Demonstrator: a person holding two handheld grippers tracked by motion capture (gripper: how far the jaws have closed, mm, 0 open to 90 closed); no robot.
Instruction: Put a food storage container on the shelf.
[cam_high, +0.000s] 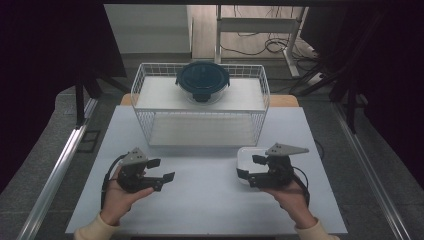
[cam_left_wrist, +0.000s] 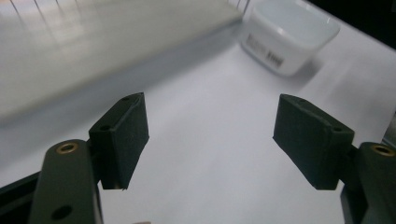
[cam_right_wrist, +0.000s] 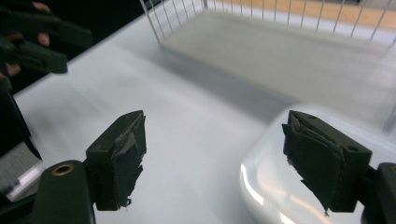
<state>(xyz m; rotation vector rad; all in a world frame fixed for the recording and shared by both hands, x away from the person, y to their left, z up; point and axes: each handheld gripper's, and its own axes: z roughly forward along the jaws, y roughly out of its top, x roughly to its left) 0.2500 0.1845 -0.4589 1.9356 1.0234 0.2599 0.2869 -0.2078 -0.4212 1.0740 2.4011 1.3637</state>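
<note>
High view, near edge: both hands rest low over the counter (cam_high: 210, 200). The left gripper (cam_high: 162, 170) at seven o'clock has its fingers spread, nothing between them. The right gripper (cam_high: 255, 170) at five o'clock, fingers likewise released, hangs at the white container (cam_high: 243, 156), judged the item about to be gripped; its body hides most of that container, and contact cannot be confirmed. Beyond, at twelve o'clock, the wire basket (cam_high: 150, 100) carries a round dark-lidded bowl (cam_high: 202, 80) on its upper shelf. Right gripper view blurs the container's near corner (cam_right_wrist: 266, 186).
</note>
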